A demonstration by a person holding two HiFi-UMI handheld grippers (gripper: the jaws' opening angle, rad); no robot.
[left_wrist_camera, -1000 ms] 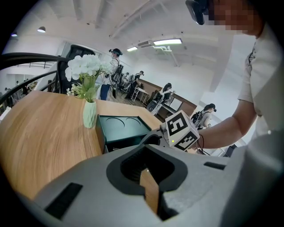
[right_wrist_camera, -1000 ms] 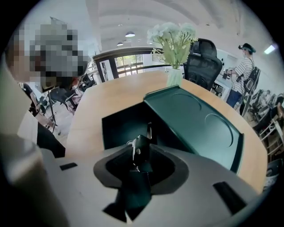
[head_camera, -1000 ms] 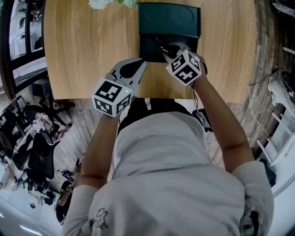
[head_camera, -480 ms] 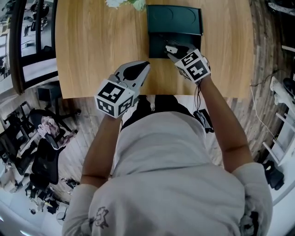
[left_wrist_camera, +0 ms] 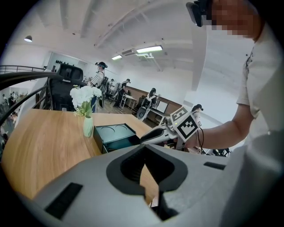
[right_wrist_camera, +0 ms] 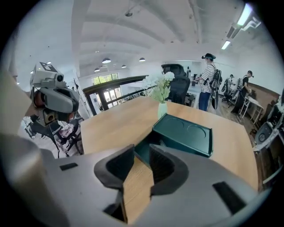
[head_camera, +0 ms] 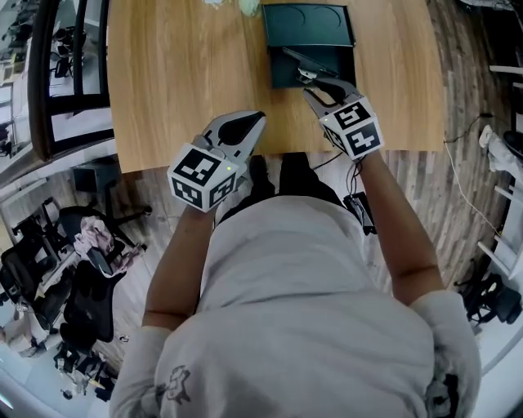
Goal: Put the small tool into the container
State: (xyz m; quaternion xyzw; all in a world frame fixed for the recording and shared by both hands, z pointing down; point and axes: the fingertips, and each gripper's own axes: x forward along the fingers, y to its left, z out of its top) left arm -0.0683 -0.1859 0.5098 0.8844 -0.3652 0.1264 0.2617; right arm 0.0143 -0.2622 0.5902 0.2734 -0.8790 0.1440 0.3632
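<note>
Right gripper [head_camera: 310, 82], jaws apart after closing partway, nothing between, held over open drawer [head_camera: 286, 72] of container [head_camera: 309, 24], tool presumably dropped inside; left gripper [head_camera: 255, 118], jaws together, empty, parked clear over table [head_camera: 180, 73] edge.

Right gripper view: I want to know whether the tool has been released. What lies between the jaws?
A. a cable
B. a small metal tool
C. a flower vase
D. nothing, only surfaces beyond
D: the right gripper has its jaws apart, though they have just been closing, and the gap shows only the light wooden table and the dark green box-shaped container beyond.
</note>
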